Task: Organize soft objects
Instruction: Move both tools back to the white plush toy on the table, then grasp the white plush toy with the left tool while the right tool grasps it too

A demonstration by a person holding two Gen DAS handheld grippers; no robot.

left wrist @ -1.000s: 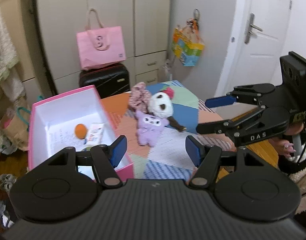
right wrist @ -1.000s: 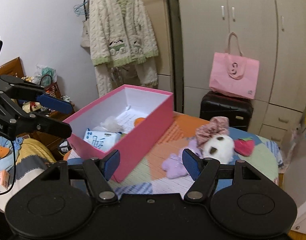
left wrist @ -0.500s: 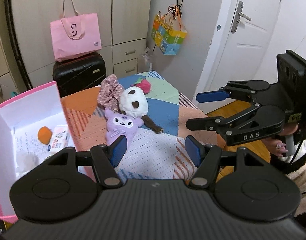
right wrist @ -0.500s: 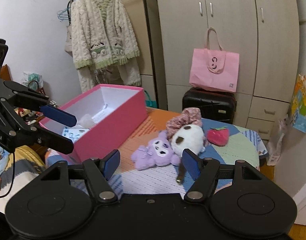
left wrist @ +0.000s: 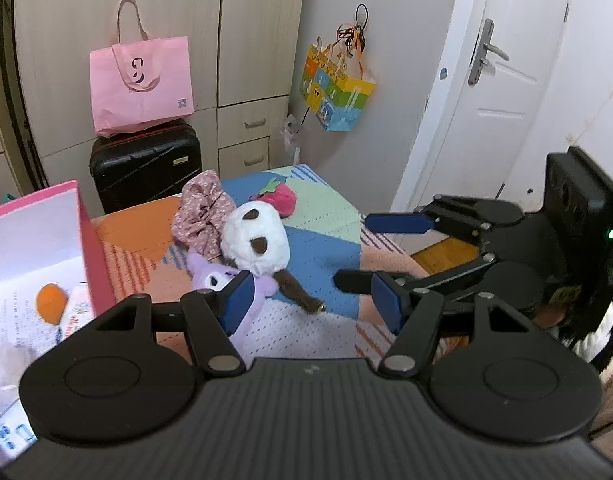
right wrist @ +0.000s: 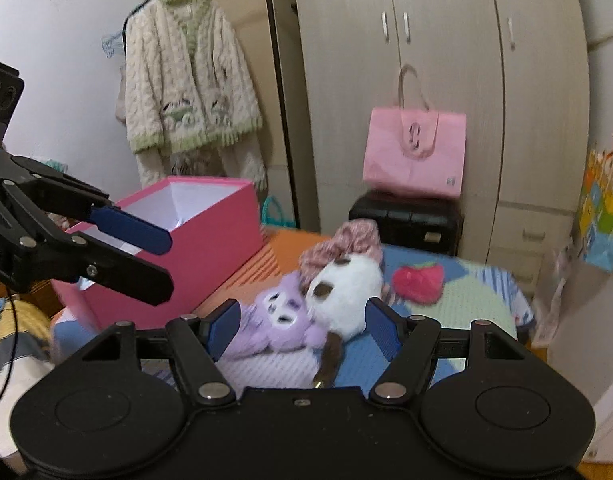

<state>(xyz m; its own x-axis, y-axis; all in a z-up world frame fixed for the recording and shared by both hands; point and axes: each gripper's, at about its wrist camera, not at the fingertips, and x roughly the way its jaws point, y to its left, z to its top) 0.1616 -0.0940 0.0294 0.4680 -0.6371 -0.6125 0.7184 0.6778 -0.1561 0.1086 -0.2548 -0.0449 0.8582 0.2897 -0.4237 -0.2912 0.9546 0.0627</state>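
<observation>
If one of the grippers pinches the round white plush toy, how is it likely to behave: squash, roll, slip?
The white plush toy looks fluffy and stuffed, so it would probably squash between the fingers and weigh little. Its rounded body may roll if nudged. It leans on the purple plush and the floral scrunchie, so lifting it could drag them. Its brown dangling piece would likely flop.

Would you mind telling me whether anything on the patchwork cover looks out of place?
The soft toys are loose in a heap outside the pink box: the purple plush lies under the white plush, which leans on a floral scrunchie; a strawberry plush lies apart.
</observation>
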